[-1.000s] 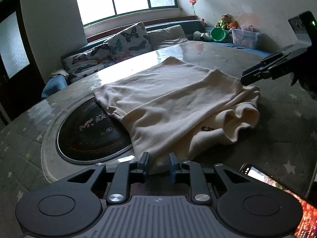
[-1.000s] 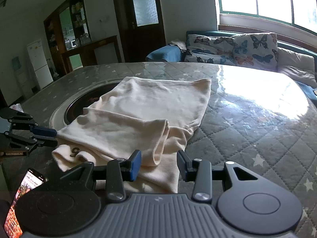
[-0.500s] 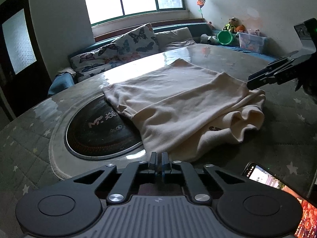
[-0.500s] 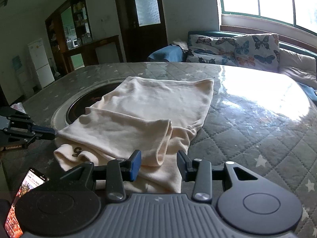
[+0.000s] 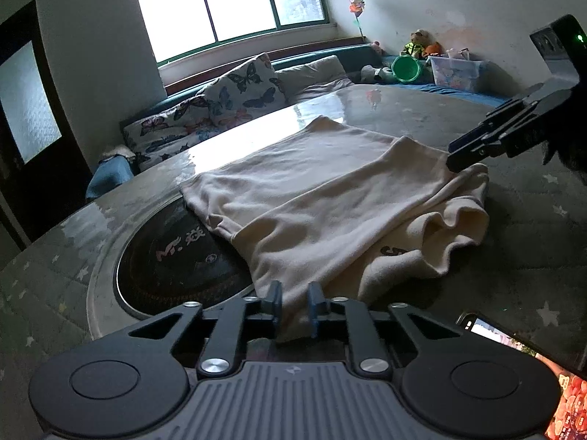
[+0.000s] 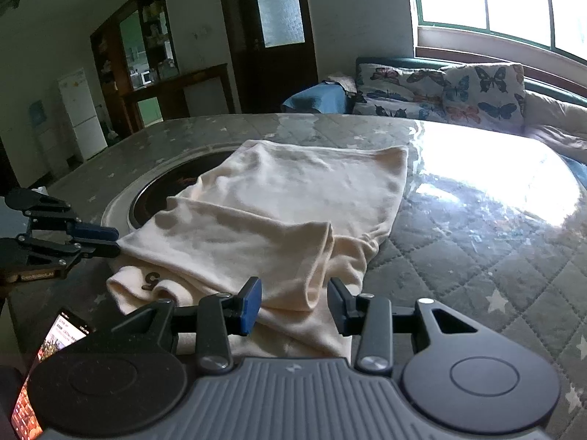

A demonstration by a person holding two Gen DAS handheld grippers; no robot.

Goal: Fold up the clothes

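Observation:
A cream sweatshirt [image 5: 330,198] lies partly folded on the quilted table [image 5: 532,227]; in the right wrist view the sweatshirt [image 6: 279,212] has a folded layer on top and a printed mark at its near left corner. My left gripper [image 5: 295,306] is at the near corner of the top layer. Its jaws are opening, a narrow gap apart, with the cloth edge lying between them. From the right wrist view the left gripper [image 6: 115,244] touches that corner. My right gripper [image 6: 295,304] stands open astride the fold's other near corner, and it also shows as the right gripper [image 5: 455,154].
A round dark hotplate [image 5: 176,264] is set into the table under the sweatshirt's left part. A lit phone [image 6: 47,348] lies at the near edge between the grippers. A sofa with butterfly cushions [image 6: 458,91] runs behind the table under the window.
Half a second ago the left jaws were shut with nothing in them, just short of the cloth. Now they stand slightly apart with the sweatshirt's corner between them. The right gripper has not moved.

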